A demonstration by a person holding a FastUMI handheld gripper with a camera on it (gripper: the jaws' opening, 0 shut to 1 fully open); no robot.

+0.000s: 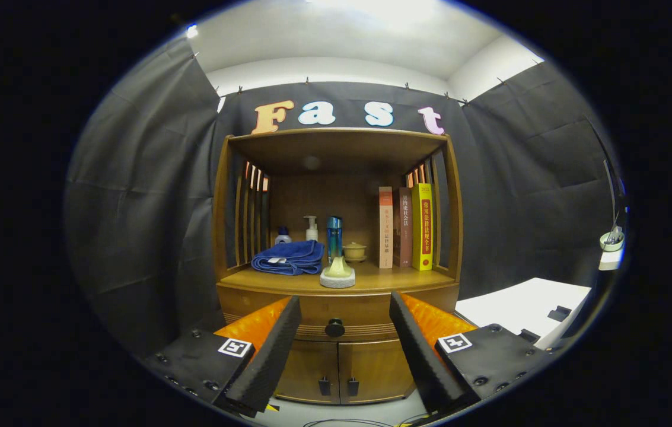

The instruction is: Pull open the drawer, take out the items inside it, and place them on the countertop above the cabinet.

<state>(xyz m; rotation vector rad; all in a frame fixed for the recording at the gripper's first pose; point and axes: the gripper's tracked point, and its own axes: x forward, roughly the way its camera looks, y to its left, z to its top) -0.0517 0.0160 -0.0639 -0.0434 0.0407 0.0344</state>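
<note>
A wooden cabinet (336, 279) stands straight ahead against the booth wall. Its drawer (336, 314) is closed, with a round dark knob (334, 327) at the middle of its front. My gripper (344, 308) is open, and the knob lies between the two fingers and some way beyond them. Nothing is held. On the countertop (371, 283) above the drawer rest a folded blue towel (289, 257) and a pale round item (337, 274) near the front edge. The drawer's contents are hidden.
At the back of the countertop stand a small bottle (282, 236), a pump bottle (311, 228), a blue bottle (334, 237) and a lidded cup (354, 251). Three books (405, 227) stand upright on the right. Two small doors (338, 370) sit under the drawer. A white table (525, 305) lies to the right.
</note>
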